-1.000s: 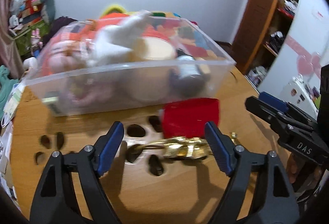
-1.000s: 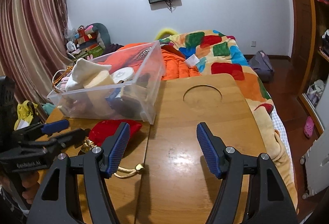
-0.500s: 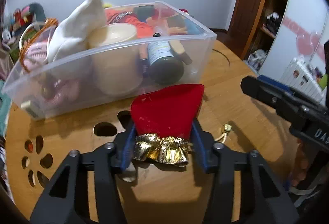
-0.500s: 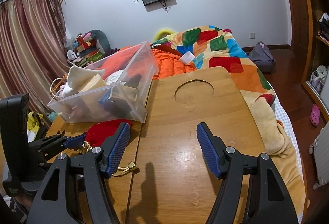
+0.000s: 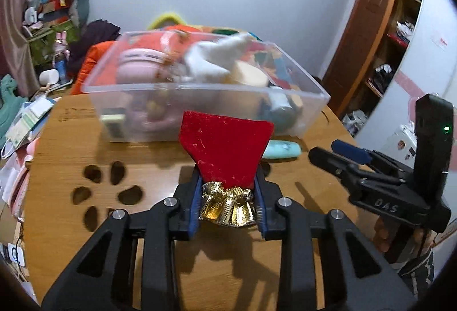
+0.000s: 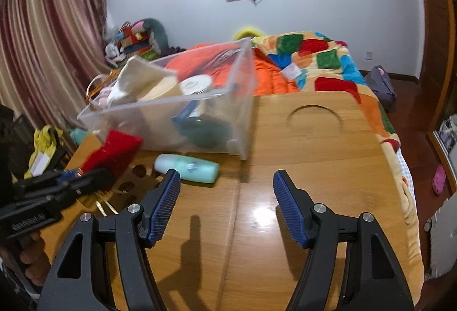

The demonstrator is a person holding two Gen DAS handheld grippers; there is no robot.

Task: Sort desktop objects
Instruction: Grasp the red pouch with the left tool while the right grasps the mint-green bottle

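The left hand-held gripper [image 5: 227,198] has the red velvet pouch [image 5: 227,149] by its gathered gold neck [image 5: 227,205]; its blue pads press in on that crumpled gold fabric from both sides and the jaws are closing tighter on it. The red body of the pouch sticks up and forward out of the grip, raised off the wooden desk [image 5: 160,168], in front of the clear plastic bin [image 5: 205,99]. That bin sits toward the far side of the desk and is heaped with things: a white cloth, a cream round container, something pink, a dark bottle; much of it is blurred. Just in front of the bin, a pale mint-green bottle [image 6: 187,168] lies on its side on the desk, close to the paw-shaped cut-outs [image 5: 107,191] in the wood. The right hand-held gripper [image 6: 227,204] hangs over a bare stretch of desk with its jaws standing apart and nothing between them; the mint bottle lies just beyond its left finger. Behind the desk is a bed with a patchwork blanket [image 6: 320,59].
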